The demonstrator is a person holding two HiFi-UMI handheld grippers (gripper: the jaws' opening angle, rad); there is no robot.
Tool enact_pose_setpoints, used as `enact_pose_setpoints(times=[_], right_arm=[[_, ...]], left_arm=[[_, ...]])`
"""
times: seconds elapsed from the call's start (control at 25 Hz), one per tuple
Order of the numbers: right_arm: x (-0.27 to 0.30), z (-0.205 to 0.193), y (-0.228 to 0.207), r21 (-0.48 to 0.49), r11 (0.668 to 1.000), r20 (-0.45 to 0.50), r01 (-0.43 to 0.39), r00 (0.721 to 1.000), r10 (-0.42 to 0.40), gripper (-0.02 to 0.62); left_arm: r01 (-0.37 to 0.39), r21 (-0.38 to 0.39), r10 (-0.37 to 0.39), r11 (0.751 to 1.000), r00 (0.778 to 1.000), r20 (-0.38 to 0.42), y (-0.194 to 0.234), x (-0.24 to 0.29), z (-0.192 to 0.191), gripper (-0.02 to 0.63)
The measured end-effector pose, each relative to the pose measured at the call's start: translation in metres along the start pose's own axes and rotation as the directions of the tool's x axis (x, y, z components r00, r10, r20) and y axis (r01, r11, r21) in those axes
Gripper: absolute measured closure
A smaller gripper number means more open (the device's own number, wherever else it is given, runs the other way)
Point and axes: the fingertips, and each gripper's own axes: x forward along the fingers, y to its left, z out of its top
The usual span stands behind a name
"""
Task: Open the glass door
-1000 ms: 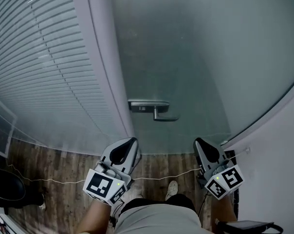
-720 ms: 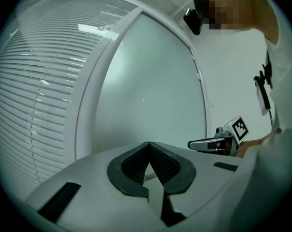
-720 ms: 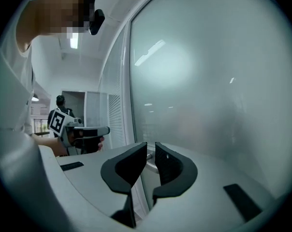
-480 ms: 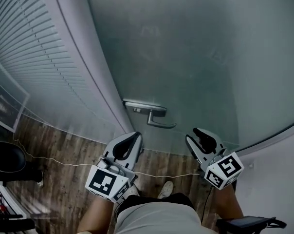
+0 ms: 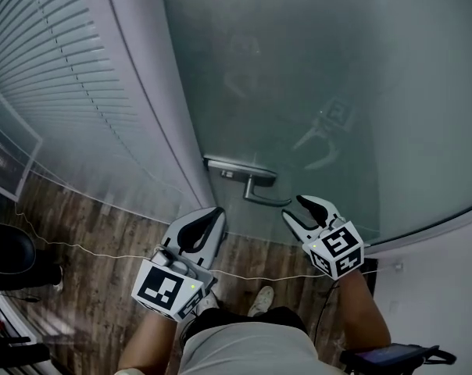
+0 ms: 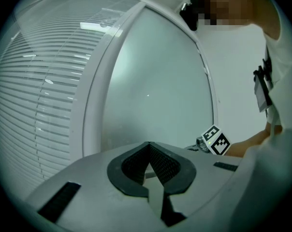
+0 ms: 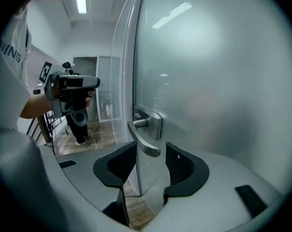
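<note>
While the right tongs hang at the door handle, the grip on it is not yet made.

The frosted glass door looks shut, and the handle sits by its left edge. The right tongs' jaws have just been opening and stand spread, with the free end of the handle between them and seemingly touched by neither pad. The left tongs, below and left of the handle, are pressed together on nothing. The step in hand seems to be seating the grip. The next move calls for closing squarely on the handle, pressing it down to free the latch, then swinging the door. A hold too near the rounded tip may slip off.
</note>
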Motion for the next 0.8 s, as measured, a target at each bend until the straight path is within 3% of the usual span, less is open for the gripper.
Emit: enact_pose_setpoints(times=[0.2, 0.52, 0.8], right_arm=[[0.009, -0.006, 0.002, -0.038, 0.999, -0.06, 0.003, 0.998, -0.005, 0.426], [0.008, -0.006, 0.002, -0.073, 0.997, -0.061, 0.018, 0.998, -0.022, 0.475], [0.007, -0.019, -0.003, -0.024, 1.0, -0.043, 0.02, 0.999, -0.021, 0.477]], left_arm=[[0.01, -0.004, -0.01, 1.0, 1.0, -0.016, 0.004, -0.002, -0.004, 0.606], [0.015, -0.004, -0.015, 1.0, 1.0, -0.027, 0.0, -0.004, -0.007, 0.606], [0.009, 0.003, -0.009, 1.0, 1.0, -0.025, -0.01, -0.003, -0.014, 0.606]])
